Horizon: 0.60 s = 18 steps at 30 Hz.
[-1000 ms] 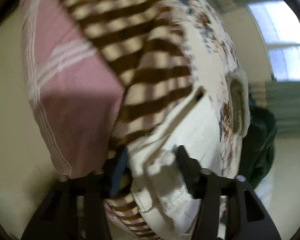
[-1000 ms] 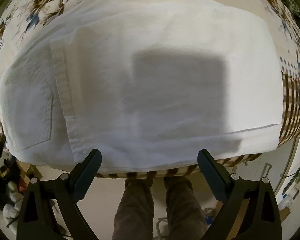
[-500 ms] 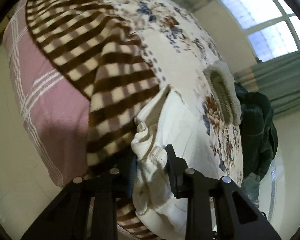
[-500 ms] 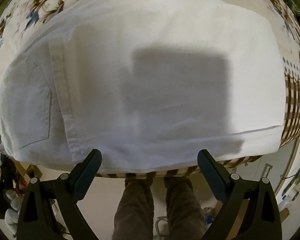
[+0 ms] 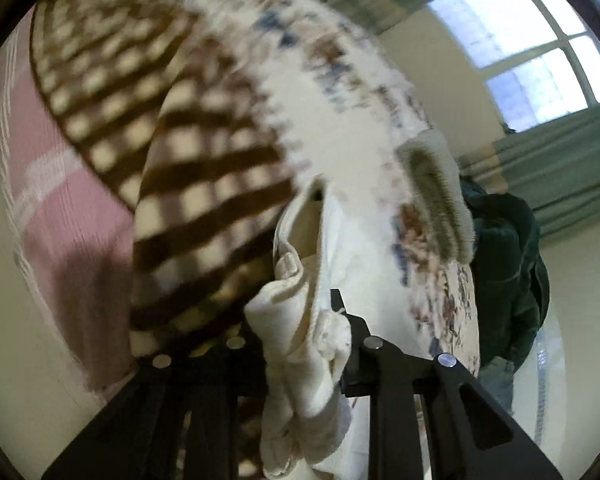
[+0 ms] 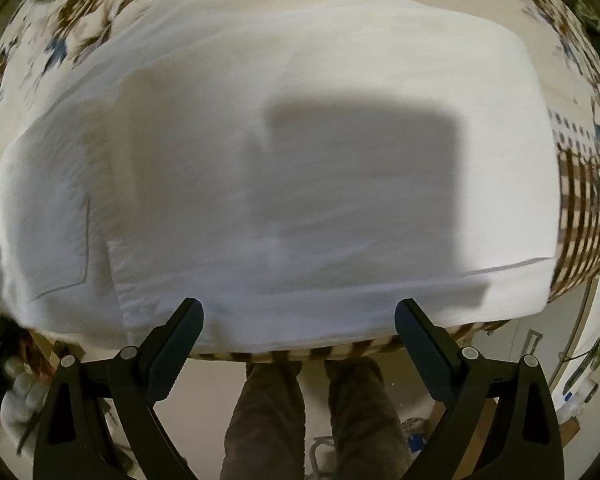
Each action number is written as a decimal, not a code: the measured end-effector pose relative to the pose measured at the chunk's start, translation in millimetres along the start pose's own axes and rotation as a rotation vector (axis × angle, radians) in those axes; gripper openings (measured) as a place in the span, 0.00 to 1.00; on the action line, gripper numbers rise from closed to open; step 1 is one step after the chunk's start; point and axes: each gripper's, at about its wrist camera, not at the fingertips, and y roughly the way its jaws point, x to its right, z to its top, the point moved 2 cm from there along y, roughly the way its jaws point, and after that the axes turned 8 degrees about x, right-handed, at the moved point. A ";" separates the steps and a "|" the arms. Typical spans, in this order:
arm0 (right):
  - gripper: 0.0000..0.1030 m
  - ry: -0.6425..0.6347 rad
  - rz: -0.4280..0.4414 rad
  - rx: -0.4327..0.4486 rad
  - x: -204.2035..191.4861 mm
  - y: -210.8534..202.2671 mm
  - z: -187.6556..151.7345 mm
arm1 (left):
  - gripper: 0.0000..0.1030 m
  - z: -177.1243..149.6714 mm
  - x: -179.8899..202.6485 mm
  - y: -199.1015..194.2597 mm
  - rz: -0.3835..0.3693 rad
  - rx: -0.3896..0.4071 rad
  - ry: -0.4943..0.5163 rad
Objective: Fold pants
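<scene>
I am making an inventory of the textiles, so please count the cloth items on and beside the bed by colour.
White pants: 1
Brown checked blanket: 1
Floral cover: 1
Pink striped sheet: 1
Dark green jacket: 1
Total: 5

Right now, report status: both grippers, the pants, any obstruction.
Left gripper shut on bunched pants edge. Right gripper open, hovering at near edge. Pants flat on floral blanket. Nothing obstructing.

White pants (image 6: pixel 300 160), brown-and-cream checked blanket (image 5: pixel 204 184), floral-print quilt (image 6: pixel 80 20), pink white-striped sheet (image 5: pixel 60 208).
</scene>
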 end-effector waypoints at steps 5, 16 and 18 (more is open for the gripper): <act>0.96 0.054 0.038 0.025 25.3 -11.6 0.8 | 0.18 0.2 81.4 -41.7 -0.073 0.062 0.175; 0.96 0.223 0.085 0.103 152.1 -53.8 -10.5 | 0.18 -113.4 288.6 -76.1 -0.384 -0.103 0.429; 0.96 0.262 0.071 0.109 188.3 -58.2 -14.3 | 0.18 -157.2 320.8 -67.8 -0.424 -0.173 0.460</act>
